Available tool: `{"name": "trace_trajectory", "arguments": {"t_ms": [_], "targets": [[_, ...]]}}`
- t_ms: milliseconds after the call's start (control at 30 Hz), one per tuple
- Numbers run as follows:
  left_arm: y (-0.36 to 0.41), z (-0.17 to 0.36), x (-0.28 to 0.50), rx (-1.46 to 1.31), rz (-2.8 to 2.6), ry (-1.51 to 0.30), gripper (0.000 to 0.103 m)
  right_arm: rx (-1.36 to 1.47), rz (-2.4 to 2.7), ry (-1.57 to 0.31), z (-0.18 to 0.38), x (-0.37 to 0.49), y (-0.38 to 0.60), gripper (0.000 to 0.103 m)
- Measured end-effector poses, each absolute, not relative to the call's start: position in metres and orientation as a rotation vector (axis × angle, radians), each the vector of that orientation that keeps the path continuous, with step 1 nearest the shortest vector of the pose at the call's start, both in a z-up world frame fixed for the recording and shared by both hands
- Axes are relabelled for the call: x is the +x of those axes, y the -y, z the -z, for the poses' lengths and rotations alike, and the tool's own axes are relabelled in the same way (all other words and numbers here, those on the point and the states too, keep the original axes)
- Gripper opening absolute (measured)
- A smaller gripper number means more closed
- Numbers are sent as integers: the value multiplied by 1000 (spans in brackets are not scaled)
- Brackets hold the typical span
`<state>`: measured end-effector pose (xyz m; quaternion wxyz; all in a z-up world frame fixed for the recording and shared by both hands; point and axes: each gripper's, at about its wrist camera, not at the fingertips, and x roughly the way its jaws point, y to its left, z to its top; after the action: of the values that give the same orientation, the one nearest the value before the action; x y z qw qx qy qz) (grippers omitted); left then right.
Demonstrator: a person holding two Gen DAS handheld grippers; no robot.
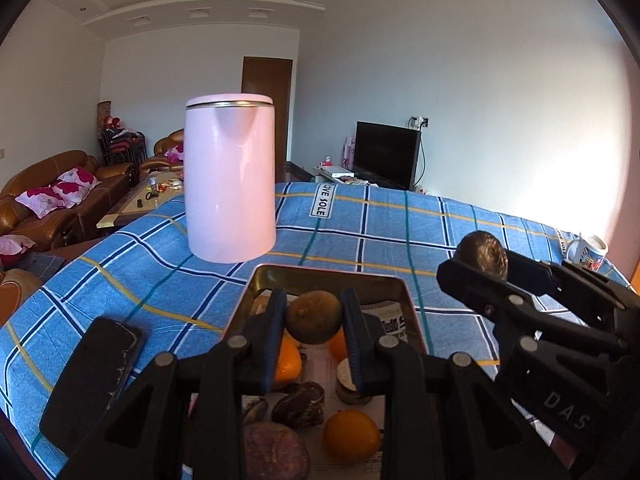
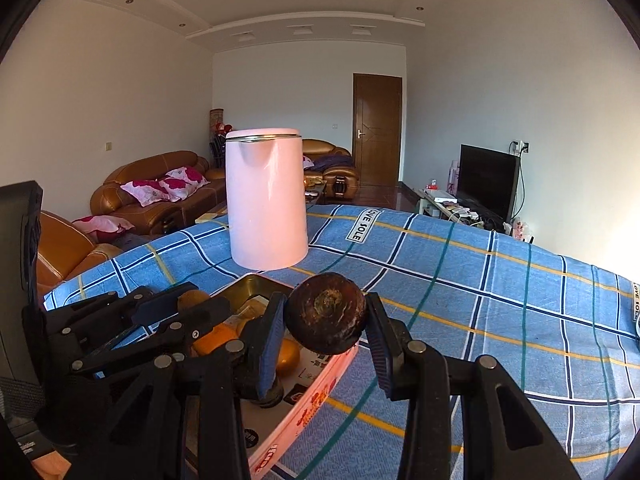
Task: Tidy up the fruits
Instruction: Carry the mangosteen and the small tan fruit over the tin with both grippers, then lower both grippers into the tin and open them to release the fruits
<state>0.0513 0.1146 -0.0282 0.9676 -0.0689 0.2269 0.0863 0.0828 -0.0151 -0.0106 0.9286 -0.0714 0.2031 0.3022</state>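
Left wrist view: the left gripper (image 1: 314,322) is clamped on a brownish-green citrus (image 1: 314,317), held above the tray (image 1: 400,285). Below it in the tray lie oranges (image 1: 351,436), dark purple-brown fruits (image 1: 298,405) and printed paper. At 2 o'clock the right gripper (image 1: 486,259) pinches a dark round fruit (image 1: 482,255) over the checked cloth (image 1: 360,232), outside the tray's right rim. A pink kettle (image 1: 230,178) stands at 11 o'clock just beyond the tray; a phone (image 1: 94,376) lies at 8 o'clock; a mug (image 1: 588,250) sits at 3 o'clock near the cloth's far edge.

Right wrist view: the right gripper (image 2: 325,318) is closed on the dark fruit (image 2: 326,313), its flat stem end facing the camera, above the tray's (image 2: 312,396) right rim. The left gripper (image 2: 188,300) shows at 9 o'clock with its citrus (image 2: 192,297) partly hidden between the fingers. The kettle (image 2: 266,200) is at 12 o'clock.

Risks, as I judge them: both fruits are round and gripped across narrow pads, so either could roll out if the squeeze loosens. The dark fruit, released here, could bounce off the rim onto the cloth. The grippers are near each other and may collide. A forward swing could knock the kettle.
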Motion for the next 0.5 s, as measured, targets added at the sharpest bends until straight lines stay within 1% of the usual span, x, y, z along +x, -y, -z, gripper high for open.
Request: {"name": "trace_trajectory", "arguments": {"t_ms": [500], "targets": [[-146,42,53,-183,-200,-512,29,-215,-658,-522,35,87,-18,42]]}}
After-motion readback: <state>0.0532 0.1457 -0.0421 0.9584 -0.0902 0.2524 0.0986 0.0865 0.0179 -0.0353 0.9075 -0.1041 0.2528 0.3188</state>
